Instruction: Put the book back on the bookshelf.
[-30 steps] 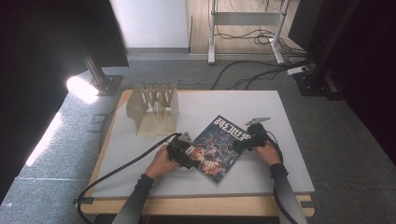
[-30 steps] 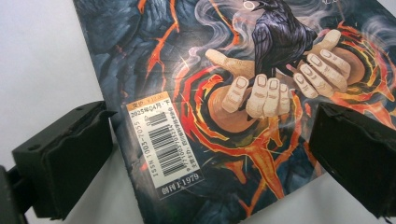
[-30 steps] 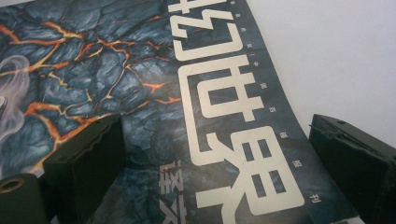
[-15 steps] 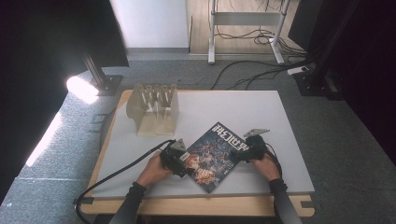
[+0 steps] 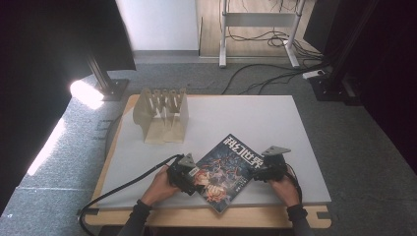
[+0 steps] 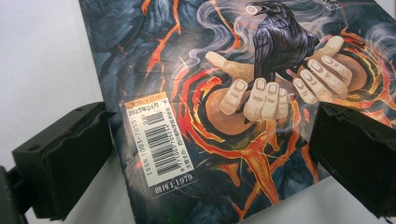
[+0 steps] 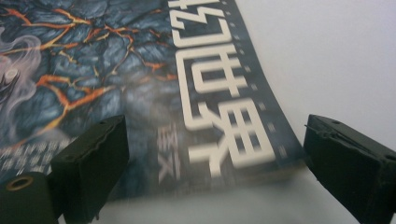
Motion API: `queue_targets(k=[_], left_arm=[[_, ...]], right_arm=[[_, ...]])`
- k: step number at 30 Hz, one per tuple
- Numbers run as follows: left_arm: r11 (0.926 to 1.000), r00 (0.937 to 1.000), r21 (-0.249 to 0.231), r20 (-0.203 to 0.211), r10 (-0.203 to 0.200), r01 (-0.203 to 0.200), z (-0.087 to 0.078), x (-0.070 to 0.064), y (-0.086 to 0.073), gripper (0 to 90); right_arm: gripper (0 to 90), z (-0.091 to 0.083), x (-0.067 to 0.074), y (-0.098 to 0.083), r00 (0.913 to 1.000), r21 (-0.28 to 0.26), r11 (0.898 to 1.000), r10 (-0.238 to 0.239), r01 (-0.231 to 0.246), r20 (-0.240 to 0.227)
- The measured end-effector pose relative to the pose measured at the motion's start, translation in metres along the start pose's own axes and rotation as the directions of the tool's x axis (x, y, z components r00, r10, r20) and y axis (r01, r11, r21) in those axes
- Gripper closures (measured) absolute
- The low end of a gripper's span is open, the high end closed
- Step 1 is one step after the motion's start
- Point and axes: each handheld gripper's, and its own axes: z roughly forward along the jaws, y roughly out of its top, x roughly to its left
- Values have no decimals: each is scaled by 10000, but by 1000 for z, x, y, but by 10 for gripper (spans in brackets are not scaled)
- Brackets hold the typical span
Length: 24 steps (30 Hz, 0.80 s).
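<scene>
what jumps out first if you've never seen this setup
The magazine with its dark, fiery cover lies askew at the near edge of the white table, a raven perched on an open hand showing in the left gripper view. The left gripper and right gripper flank it, jaws open. Farther back on the left stands a pale wooden rack.

In the right gripper view the magazine (image 7: 140,70) blurs badly at its near edge between the jaws of the right claw (image 7: 210,163), and its small print beside the left jaw cannot be read. The left gripper view cuts the magazine off at the top and bottom edges. From above, the left claw (image 5: 189,173) overlaps the cover's corner, so contact cannot be told.
</scene>
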Motion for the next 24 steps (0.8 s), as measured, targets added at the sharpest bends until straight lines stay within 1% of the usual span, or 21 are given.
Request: queue_targets(k=[2,5,7,9,11,12,13,14,15,16,17,18,19,20,22,23,24], left_arm=[[9999,9999,24,-86,-119,119,0,-5,0,0],[9999,10000,120,-5,-2,3,0,-15,-1,0],[9998,10000,204,18,33,-34,0,-22,0,0],[9997,9998,179,125,154,-156,0,-27,-1,0],[9993,9991,216,289,314,-320,0,-29,-2,0],[9986,9984,282,337,445,-455,-1,-29,-2,0],[9975,9972,382,476,581,-599,-2,-27,-2,0],[9971,9964,420,588,612,-638,-4,-25,-2,0],[9968,9960,385,576,677,-700,-6,-23,-1,0],[9968,9966,291,388,727,-739,-10,-20,-1,0],[9971,9972,218,187,722,-726,-13,-16,0,0],[9974,9976,186,34,693,-693,-16,-13,1,0],[9981,9980,130,-184,608,-606,-20,-7,2,0],[9988,9974,45,-535,486,-484,-24,1,4,0],[9994,9969,-10,-701,358,-359,-28,9,4,0],[9995,9957,59,-871,300,-296,-29,15,5,0],[9993,9932,165,-1111,343,-326,-30,19,5,0]], right_arm=[[69,-9,-1,-4,10000,40,10000,14,-15,95],[69,-16,-1,-11,9997,139,9999,1,-5,231],[56,-16,-2,-17,9997,175,9998,24,-28,244],[54,-14,-5,-19,9994,72,9995,319,-320,138],[66,-15,-6,-19,9990,95,9991,415,-417,161],[69,-17,-5,-20,9993,116,9993,341,-343,175],[69,-19,-5,-20,9994,176,9994,309,-311,161],[74,-22,-5,-21,9994,304,9991,282,-288,192],[74,-23,-5,-23,9994,395,9990,204,-215,276],[72,-24,-6,-25,9993,479,9987,137,-153,336],[71,-24,-6,-27,9995,503,9986,169,-182,263],[65,-23,-7,-29,9995,506,9985,214,-225,221],[59,-22,-7,-30,9996,495,9987,145,-157,248],[56,-21,-6,-30,9994,433,9990,128,-142,319],[29,-19,-5,-28,9987,515,9987,35,-61,511],[11,-18,-6,-27,9983,511,9987,-7,-23,578],[0,-17,-7,-25,9981,521,9986,27,-59,614]])
